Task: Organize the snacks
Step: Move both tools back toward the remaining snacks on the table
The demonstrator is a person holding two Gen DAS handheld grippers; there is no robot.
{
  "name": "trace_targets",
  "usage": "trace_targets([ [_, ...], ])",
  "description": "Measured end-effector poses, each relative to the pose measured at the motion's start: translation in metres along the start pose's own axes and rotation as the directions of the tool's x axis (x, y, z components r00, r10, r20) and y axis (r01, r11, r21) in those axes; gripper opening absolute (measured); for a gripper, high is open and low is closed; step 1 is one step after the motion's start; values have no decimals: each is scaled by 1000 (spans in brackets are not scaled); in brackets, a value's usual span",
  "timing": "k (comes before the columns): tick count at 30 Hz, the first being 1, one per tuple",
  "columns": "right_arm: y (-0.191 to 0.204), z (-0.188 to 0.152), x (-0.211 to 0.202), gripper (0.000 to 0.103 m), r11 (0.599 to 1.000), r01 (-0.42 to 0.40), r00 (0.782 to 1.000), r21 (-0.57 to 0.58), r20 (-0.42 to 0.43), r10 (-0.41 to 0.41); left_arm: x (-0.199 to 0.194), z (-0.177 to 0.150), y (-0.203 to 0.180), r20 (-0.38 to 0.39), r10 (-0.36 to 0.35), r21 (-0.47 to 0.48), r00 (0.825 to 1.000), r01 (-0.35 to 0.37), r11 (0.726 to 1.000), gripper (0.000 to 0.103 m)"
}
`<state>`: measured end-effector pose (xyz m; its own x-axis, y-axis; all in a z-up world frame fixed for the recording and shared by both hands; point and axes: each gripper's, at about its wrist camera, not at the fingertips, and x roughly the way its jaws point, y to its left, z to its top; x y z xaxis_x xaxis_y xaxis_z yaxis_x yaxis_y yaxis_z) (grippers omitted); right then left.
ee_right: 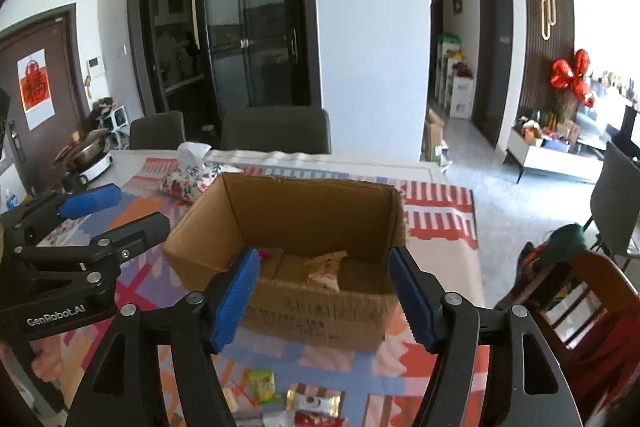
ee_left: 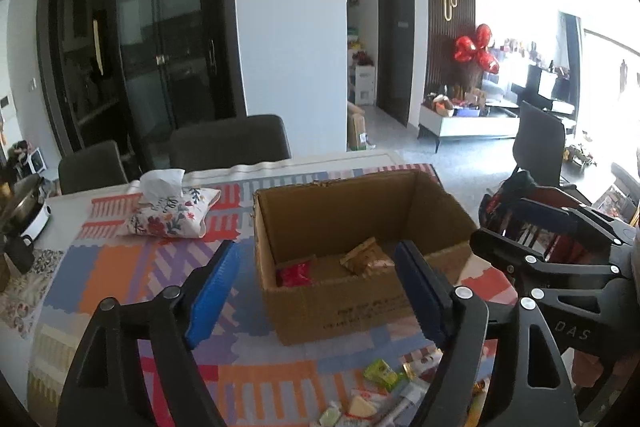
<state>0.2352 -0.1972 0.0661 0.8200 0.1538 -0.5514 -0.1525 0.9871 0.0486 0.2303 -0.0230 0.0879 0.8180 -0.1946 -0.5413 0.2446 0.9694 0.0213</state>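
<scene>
An open cardboard box (ee_left: 320, 301) stands on the patterned tablecloth; it also shows in the right wrist view (ee_right: 320, 319). Inside lie a red packet (ee_left: 294, 275) and a tan snack packet (ee_left: 362, 257), the latter seen too in the right wrist view (ee_right: 326, 269). Loose snacks lie in front of the box: a green packet (ee_left: 382, 373) (ee_right: 262, 385) and a red-and-white packet (ee_right: 314, 403). My left gripper (ee_left: 318, 291) is open and empty, above the table before the box. My right gripper (ee_right: 324, 297) is open and empty, also before the box.
A floral tissue pouch (ee_left: 170, 213) lies left of the box. A pot on a white cooker (ee_right: 86, 155) stands at the table's far left. Dark chairs (ee_left: 230, 141) stand behind the table. A wooden chair with red clothing (ee_right: 572, 307) is at right.
</scene>
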Motion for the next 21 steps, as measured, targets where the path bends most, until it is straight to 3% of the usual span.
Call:
trace_targets([
  [5, 2, -18, -27, 68, 1000, -8, 1000, 21, 4, 7, -24, -21, -6, 7, -42, 12, 999, 42, 999, 81],
  [21, -3, -109, -61, 68, 998, 14, 995, 60, -103, -8, -45, -104, -39, -113, -123, 12, 986, 125, 992, 81],
])
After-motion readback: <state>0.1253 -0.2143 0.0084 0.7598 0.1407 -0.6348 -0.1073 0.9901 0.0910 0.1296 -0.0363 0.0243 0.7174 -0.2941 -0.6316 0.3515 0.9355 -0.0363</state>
